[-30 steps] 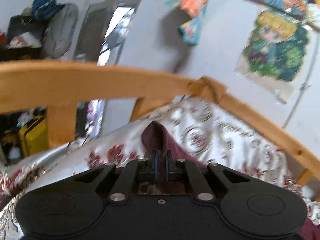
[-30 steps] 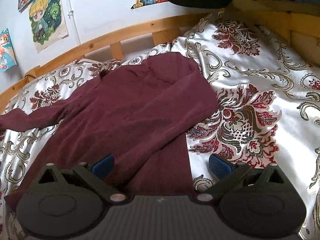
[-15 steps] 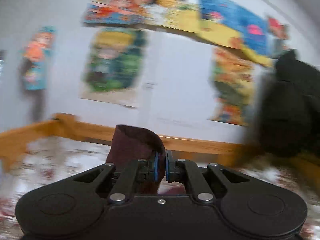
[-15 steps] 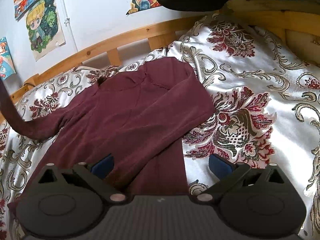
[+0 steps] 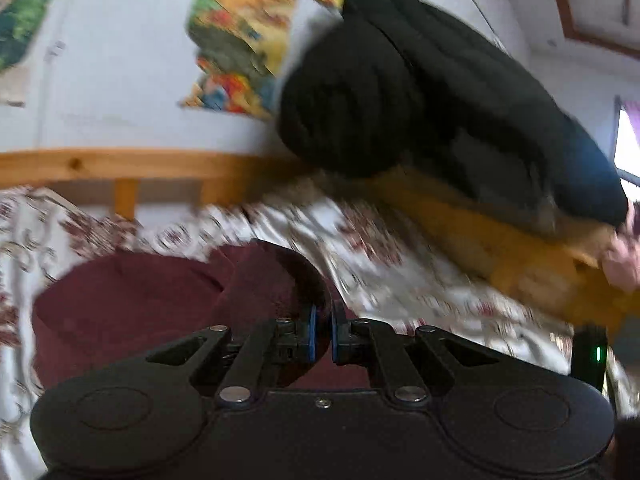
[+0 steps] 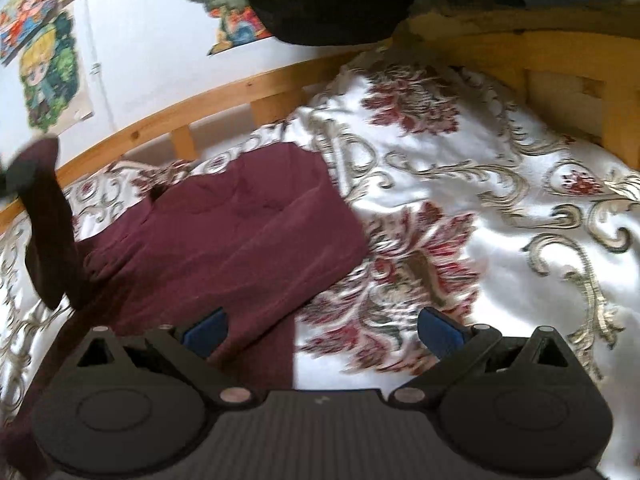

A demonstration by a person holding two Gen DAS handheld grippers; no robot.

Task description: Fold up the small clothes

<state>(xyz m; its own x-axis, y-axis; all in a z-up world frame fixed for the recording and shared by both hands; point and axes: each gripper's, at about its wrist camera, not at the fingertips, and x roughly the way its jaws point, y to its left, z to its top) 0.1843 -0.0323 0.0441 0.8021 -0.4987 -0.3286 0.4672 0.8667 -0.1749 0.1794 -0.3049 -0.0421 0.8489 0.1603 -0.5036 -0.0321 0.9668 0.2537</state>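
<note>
A maroon long-sleeved top lies spread on the patterned bedspread. My left gripper is shut on the end of its left sleeve and holds it lifted above the top's body. In the right wrist view that raised sleeve hangs at the far left. My right gripper is open and empty, low over the top's lower right edge, with one blue pad over the cloth and the other over the bedspread.
A wooden bed rail runs along the wall behind the bed. A black padded garment hangs over the rail at the right. Posters are on the white wall.
My left gripper has swung right with the sleeve, lifting it off the bed and over the top's body. My right gripper has stayed open and moved slightly forward.
</note>
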